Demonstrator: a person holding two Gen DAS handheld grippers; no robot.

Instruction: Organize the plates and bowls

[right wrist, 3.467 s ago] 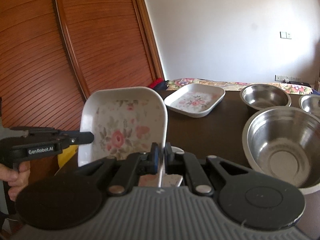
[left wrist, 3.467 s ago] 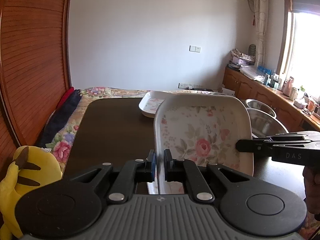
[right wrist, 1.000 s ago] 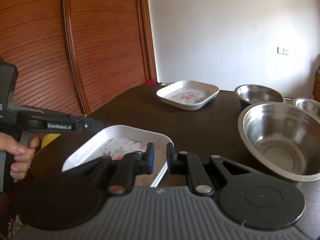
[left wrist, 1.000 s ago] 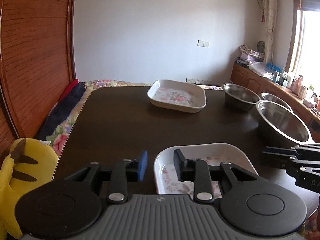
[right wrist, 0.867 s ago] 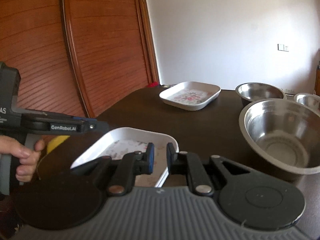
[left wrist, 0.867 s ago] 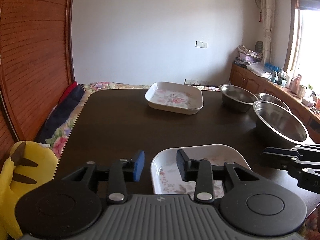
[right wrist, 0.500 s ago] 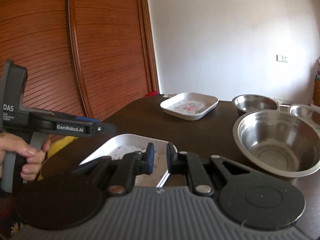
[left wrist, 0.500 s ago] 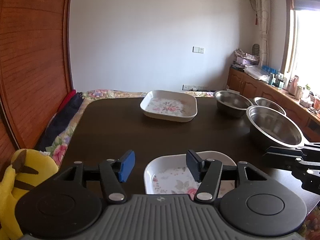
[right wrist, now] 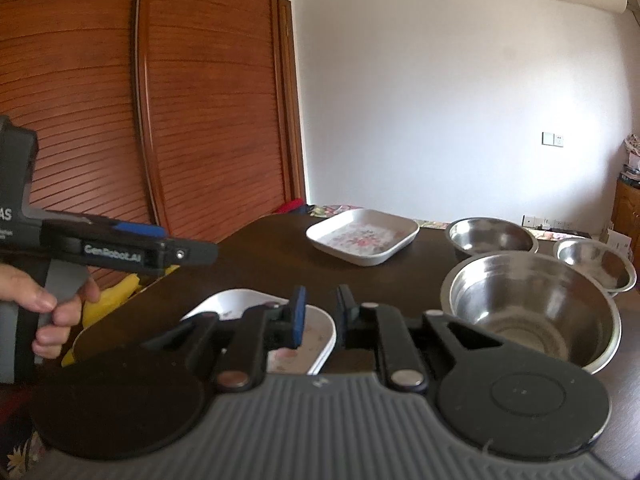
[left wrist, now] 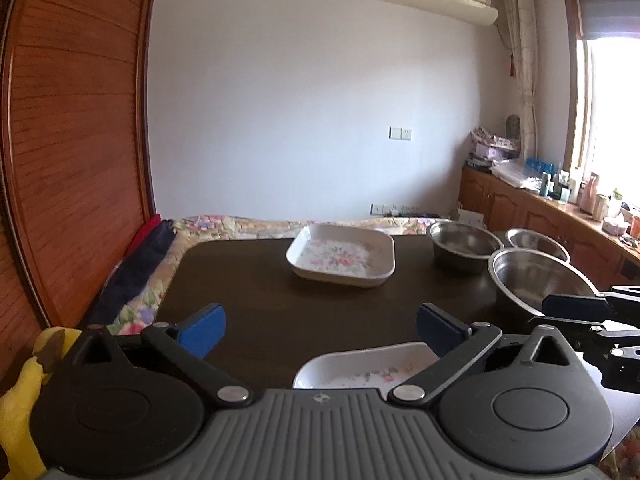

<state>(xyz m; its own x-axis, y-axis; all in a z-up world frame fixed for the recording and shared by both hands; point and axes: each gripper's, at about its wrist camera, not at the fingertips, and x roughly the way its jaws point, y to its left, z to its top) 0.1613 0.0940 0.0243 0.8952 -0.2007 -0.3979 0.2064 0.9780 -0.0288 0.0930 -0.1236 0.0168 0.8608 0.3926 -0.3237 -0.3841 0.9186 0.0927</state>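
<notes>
**plate_stacker:** So the near white square floral plate [right wrist: 256, 308] now lies flat on the dark wooden table [left wrist: 256, 280], right at the front edge. The left gripper [left wrist: 320, 322] has just been opening and stands spread wide with nothing between its blue pads – the plate sits below and behind them. The right gripper [right wrist: 320, 312] has just been opening too: there's a small gap, the plate's rim is still under it, and the pads look clear of it. How do I finish this release cleanly?

**bowl_nerd:** I'd say lift straight up and back before swinging anywhere, so a pad doesn't catch that rim and drag the plate off the edge. The right one is barely parted – give it more room first.

**plate_stacker:** And after that?

**bowl_nerd:** My guess is the far white floral plate [left wrist: 342, 254] in the middle of the table goes with this one, so one gets stacked on the other. The large steel bowl [right wrist: 532, 308] and the two smaller steel bowls [right wrist: 492, 236] [right wrist: 596, 262] sit apart on the right; they probably nest. Watch the right tool near that big bowl, it's close.
</notes>
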